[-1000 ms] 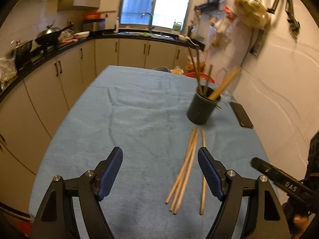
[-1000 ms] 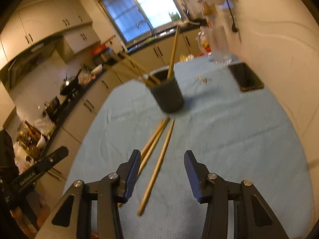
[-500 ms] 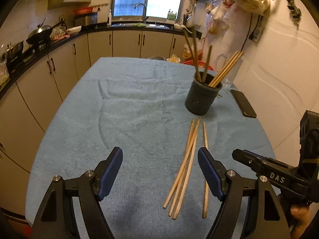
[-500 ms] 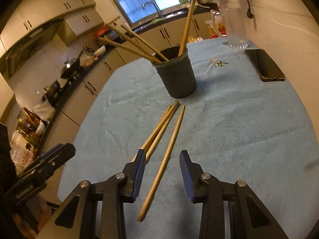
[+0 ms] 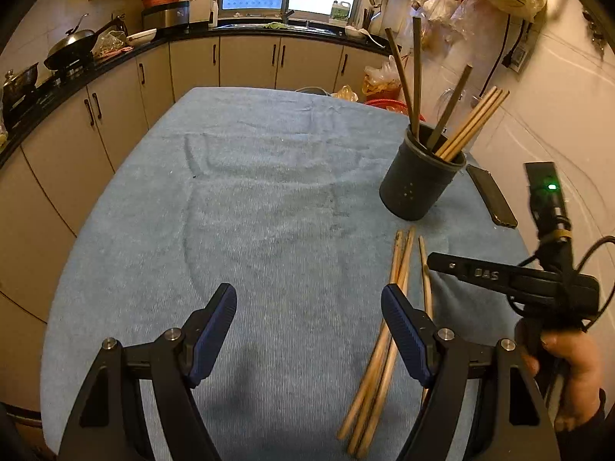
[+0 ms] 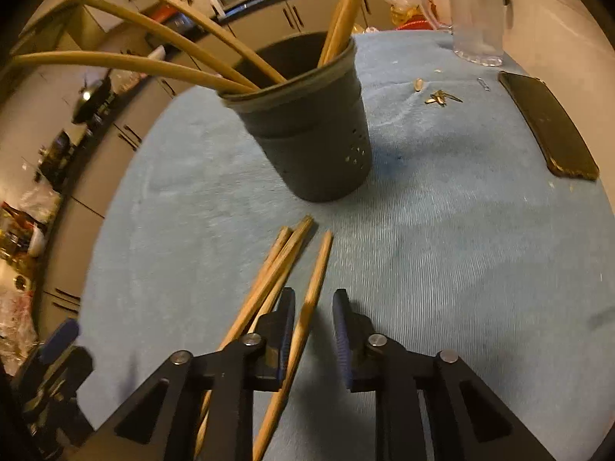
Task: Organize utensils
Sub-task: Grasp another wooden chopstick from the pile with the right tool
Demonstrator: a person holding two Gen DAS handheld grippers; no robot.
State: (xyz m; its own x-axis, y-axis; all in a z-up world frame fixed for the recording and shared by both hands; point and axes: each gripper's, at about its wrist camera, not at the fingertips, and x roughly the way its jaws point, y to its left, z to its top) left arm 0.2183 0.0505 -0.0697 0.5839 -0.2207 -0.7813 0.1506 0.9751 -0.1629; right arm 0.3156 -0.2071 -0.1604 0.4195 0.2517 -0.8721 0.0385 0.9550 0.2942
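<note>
The blue cloth (image 5: 269, 230) lies bare and wide across its left and middle, an open way for the spread left gripper (image 5: 307, 330). On the right the dark holder (image 6: 315, 134) bristles with leaning sticks, loose chopsticks (image 6: 284, 265) lie just before it, and a phone (image 6: 549, 130) and glass jug (image 6: 476, 11) line the wall side. The right gripper (image 6: 313, 330) is closing astride one single chopstick (image 6: 311, 307), the bundle just beside its left finger.

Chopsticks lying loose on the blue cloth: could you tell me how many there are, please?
4. Three lie bundled together, left of the right gripper. The fourth lies alone, running between that gripper's closing jaws. More could be hidden under the grippers.
</note>
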